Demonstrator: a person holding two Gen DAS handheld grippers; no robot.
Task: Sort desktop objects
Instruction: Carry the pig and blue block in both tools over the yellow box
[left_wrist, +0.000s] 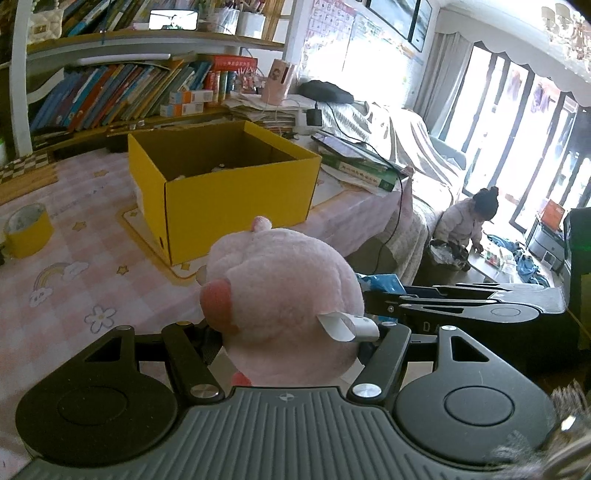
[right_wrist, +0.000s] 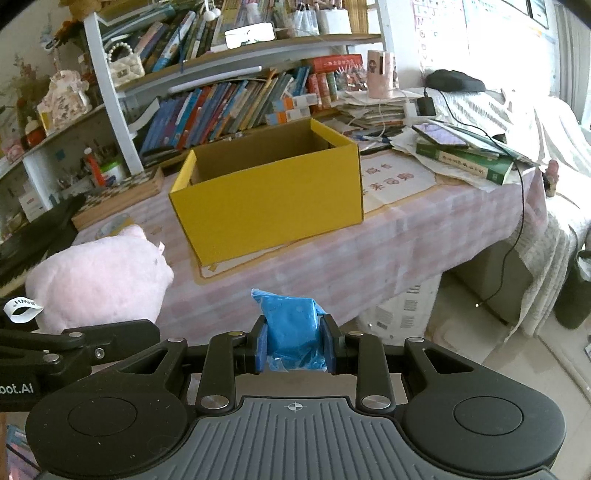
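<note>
Left wrist view: a pink plush toy (left_wrist: 280, 295), white tag to the right, is clamped in the left gripper (left_wrist: 291, 343), near the yellow box (left_wrist: 236, 206). Right wrist view: a blue packet (right_wrist: 293, 328), upright, is pinched by the right gripper (right_wrist: 295, 347); "oot.AI" is read at left.

Left tool (left_wrist: 291, 332) clamped half-wide, right tool (right_wrist: 295, 345) clamped narrow, both angled downward.

You face a counter (right_wrist: 369, 254) draped in pink checked cloth, with crowded bookshelves (right_wrist: 221, 107) behind it. To your right, bright daylight floods through tall windows (left_wrist: 517, 122) onto a covered sofa (left_wrist: 406, 147).
</note>
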